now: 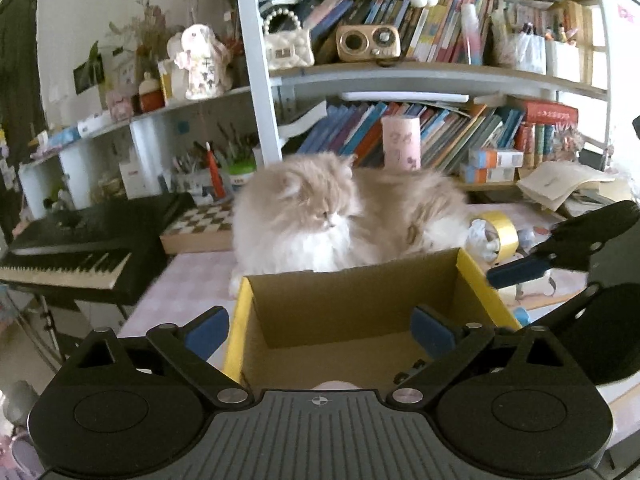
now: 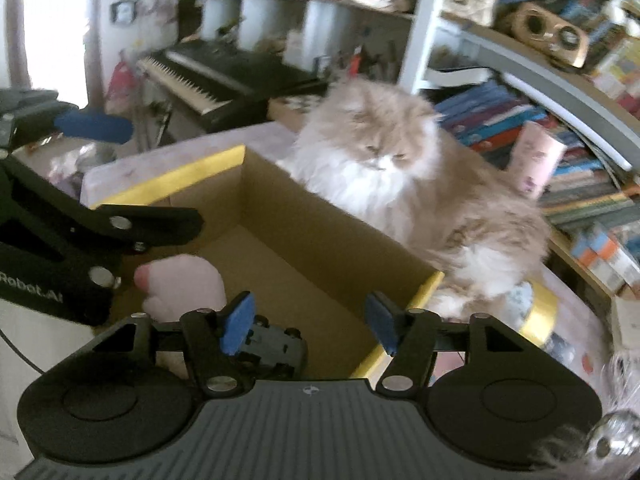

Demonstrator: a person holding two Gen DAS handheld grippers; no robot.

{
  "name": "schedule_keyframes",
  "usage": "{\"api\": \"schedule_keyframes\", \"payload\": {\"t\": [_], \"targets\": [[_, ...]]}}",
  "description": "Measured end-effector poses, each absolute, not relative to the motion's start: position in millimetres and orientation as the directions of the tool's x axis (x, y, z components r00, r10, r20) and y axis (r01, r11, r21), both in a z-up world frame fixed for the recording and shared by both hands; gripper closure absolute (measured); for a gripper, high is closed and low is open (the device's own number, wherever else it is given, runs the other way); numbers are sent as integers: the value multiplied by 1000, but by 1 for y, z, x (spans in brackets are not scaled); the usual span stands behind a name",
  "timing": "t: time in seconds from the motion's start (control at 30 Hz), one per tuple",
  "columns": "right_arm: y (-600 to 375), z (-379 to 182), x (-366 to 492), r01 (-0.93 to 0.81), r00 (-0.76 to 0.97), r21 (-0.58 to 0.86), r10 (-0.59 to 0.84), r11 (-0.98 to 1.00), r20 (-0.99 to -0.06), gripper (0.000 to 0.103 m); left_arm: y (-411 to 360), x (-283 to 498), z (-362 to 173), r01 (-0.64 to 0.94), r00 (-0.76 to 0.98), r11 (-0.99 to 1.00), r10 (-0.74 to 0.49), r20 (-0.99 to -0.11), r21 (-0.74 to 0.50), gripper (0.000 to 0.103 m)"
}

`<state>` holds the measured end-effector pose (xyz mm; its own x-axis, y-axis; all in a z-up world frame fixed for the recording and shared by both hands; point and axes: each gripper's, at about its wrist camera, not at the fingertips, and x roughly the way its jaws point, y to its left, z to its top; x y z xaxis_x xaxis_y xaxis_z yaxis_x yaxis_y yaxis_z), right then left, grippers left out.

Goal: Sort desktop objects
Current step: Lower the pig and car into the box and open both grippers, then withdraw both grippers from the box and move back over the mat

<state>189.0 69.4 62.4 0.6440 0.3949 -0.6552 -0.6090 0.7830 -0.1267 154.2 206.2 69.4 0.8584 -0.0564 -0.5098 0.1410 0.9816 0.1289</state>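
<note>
An open cardboard box (image 1: 352, 300) with yellow rim stands on the desk; it also shows in the right wrist view (image 2: 320, 240). Inside it lie a pink plush toy (image 2: 184, 284) and a dark toy car (image 2: 272, 348). My left gripper (image 1: 320, 330) is open and empty over the box's near edge. My right gripper (image 2: 310, 322) is open and empty above the box, over the toy car. The right gripper also shows in the left wrist view (image 1: 560, 248), at the box's right side.
A fluffy cream cat (image 1: 336, 216) sits right behind the box. A yellow tape roll (image 1: 500, 232) lies to the cat's right. A keyboard piano (image 1: 80, 248) and a chessboard (image 1: 200, 224) stand left. Bookshelves (image 1: 400, 76) fill the back.
</note>
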Motion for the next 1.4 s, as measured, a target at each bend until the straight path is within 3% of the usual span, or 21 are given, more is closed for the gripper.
{"api": "schedule_keyframes", "payload": {"t": [0.23,0.4,0.5,0.57,0.6,0.67,0.8,1.4], "targets": [[56,61,163,-457,707,-118,279,882,-650,41,234,138,58,98,850,986,-12,-527,135,6],[54,43,154,-392,686,-95,222,915,-693,43,254,132,42,51,831,992,23,-556,116,19],[54,33,151,-385,663,-79,216,920,-717,52,265,133,30,22,805,995,40,-592,98,35],[56,26,150,-388,647,-71,217,919,-731,75,269,136,22,22,784,996,35,-620,84,48],[57,25,150,-387,647,-68,218,920,-731,82,269,137,19,30,772,997,26,-635,78,62],[57,24,150,-373,657,-67,213,925,-723,85,271,139,15,49,764,998,-10,-646,42,79],[54,24,159,-353,673,-66,204,933,-711,88,274,150,10,35,750,999,1,-662,41,98],[48,23,248,-323,691,-104,160,941,-705,91,260,241,5,-3,743,1000,13,-669,15,97]]}}
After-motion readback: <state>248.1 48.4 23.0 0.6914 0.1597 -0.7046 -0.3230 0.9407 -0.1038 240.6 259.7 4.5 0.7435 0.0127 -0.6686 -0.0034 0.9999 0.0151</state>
